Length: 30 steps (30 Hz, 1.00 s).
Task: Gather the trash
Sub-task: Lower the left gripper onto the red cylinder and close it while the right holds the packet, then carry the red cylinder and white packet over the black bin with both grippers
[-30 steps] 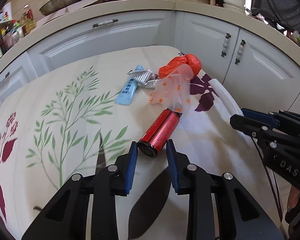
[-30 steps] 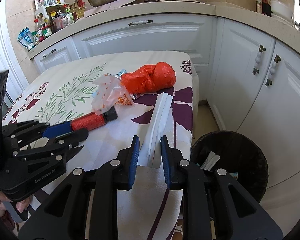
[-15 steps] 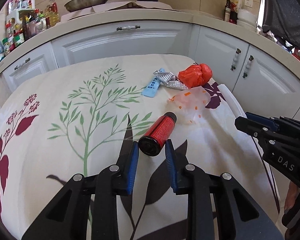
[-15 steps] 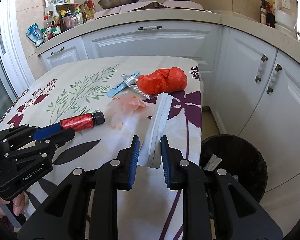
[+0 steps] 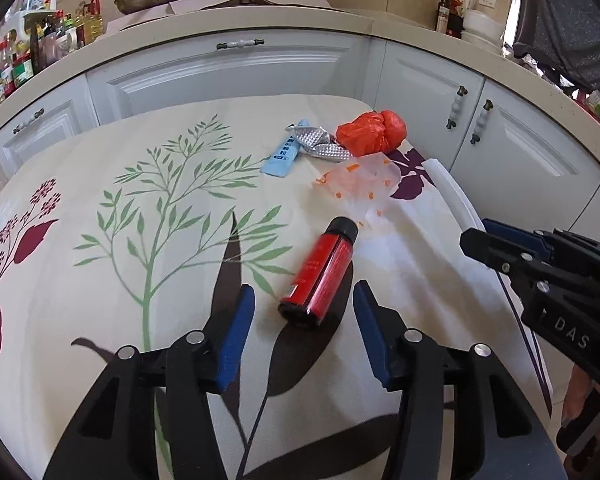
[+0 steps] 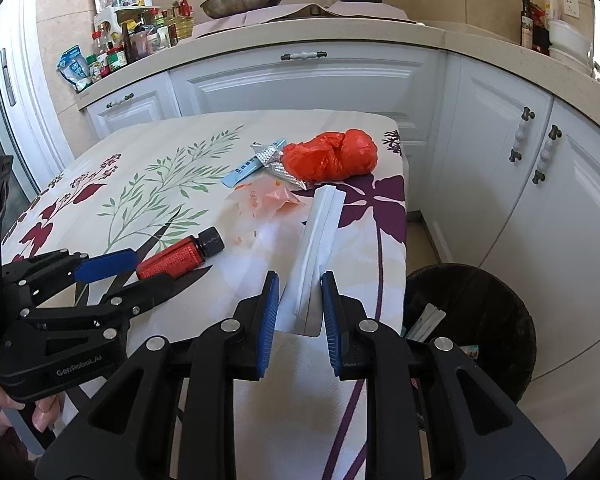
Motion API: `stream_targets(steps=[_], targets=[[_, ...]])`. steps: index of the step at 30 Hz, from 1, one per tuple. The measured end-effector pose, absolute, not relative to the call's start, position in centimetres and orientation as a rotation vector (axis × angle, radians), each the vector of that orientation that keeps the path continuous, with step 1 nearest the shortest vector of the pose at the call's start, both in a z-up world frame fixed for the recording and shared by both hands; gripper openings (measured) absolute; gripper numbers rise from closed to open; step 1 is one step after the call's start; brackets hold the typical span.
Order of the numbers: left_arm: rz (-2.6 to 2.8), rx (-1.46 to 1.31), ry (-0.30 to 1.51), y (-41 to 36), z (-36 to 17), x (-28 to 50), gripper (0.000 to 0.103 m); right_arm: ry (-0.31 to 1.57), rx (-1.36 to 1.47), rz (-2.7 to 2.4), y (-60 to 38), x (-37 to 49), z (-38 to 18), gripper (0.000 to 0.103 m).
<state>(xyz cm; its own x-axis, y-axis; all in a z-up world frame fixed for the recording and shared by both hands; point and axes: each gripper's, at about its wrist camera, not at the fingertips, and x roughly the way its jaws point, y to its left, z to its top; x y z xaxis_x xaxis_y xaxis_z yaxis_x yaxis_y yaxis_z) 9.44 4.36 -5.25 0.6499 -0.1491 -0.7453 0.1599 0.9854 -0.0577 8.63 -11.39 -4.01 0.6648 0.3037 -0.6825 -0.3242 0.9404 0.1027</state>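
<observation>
— Left side? The left gripper (image 5: 304, 320) is opening, its jaws clear of the red bottle (image 5: 320, 276) lying between them on the worktop (image 5: 100, 280).

— Right? The right gripper (image 6: 298, 312) pinches the white strip (image 6: 316, 236) beside the bin (image 6: 480, 320).

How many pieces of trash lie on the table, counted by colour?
Red: 1, the red bottle
Orange: 1, the orange bag
Clear with orange dots: 1, the dotted wrapper
Silver: 1, the foil blister pack
Light blue: 1, the blue packet
White: 1, the white strip
Total: 6
</observation>
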Motion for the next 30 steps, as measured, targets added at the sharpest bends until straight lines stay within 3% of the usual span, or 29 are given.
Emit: stream_targets(steps=[4,8,30], targets=[[-0.185,0.027,0.861,3.9,-5.6,10.1,0.051,0.768,-0.021,0.352,-11.8,8.9,-4.1,0.022],[-0.174,0.077,0.85,3.3,-5.9,10.2,0.025,0.77,-0.018,0.351,-12.0,9.0,-4.2,0.022],[-0.031,0.028,0.697,4.7,-2.4,6.9,0.024,0.692,-0.044,0.352,-11.7,7.0,-2.4,0.022]])
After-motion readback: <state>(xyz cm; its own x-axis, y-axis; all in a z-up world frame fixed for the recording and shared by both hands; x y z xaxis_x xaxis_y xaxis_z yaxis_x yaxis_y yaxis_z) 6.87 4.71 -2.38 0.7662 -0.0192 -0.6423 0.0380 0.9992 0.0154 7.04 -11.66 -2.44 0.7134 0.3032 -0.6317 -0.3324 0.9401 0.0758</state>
